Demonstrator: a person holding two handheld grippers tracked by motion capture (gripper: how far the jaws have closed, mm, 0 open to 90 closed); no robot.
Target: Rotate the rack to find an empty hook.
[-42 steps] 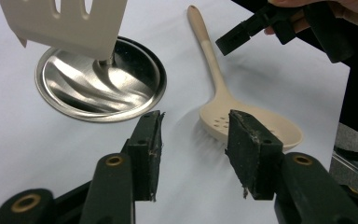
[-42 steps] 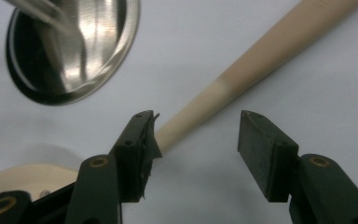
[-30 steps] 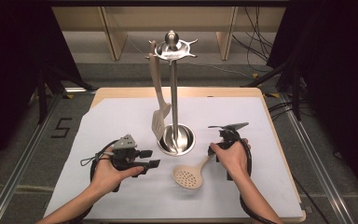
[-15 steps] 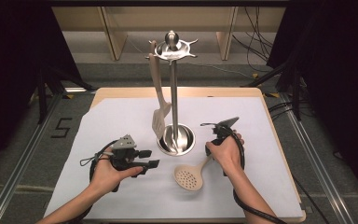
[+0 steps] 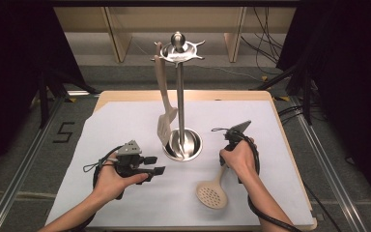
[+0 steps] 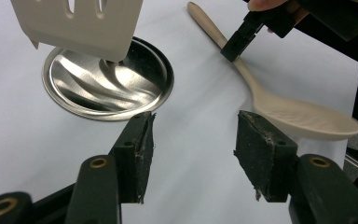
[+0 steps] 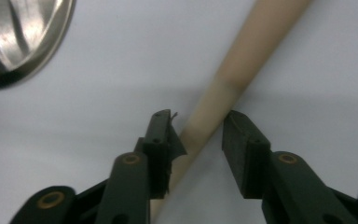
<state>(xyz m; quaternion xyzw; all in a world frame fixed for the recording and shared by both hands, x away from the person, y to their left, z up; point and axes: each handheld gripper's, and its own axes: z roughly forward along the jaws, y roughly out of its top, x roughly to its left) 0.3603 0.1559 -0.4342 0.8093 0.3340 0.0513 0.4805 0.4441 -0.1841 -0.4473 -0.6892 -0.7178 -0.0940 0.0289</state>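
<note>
- Skimmer spoon lies flat on the white bench sheet, near the steel stand
- Right gripper jaws, just closing, straddle its handle, one pad touching
- Left gripper jaws wide, empty

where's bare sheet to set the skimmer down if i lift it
Free: the far left of the sheet, behind the left gripper; the far right corner beyond the right gripper; the near left corner. Crowded: the middle, around the stand, the hanging turner and the skimmer.
</note>
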